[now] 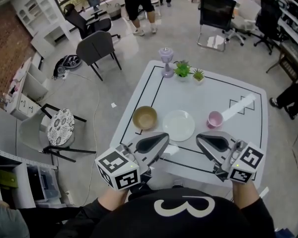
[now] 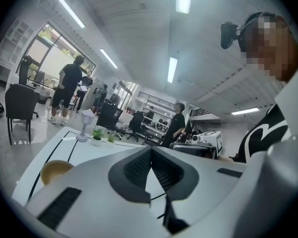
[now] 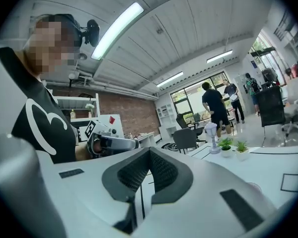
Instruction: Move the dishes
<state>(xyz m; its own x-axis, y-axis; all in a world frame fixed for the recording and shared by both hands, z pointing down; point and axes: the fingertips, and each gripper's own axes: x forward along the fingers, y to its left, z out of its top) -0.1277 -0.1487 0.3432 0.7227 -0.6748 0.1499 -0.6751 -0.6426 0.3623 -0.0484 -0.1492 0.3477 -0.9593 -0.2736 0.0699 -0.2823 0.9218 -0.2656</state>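
task looks not yet begun: brown bowl, white plate, pink cup in row on desk, none held. left tongs and right tongs both pressed together, empty, above near desk edge.

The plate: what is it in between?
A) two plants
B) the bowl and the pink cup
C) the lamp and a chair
B: in the head view, the plate lies between the bowl and the pink cup.
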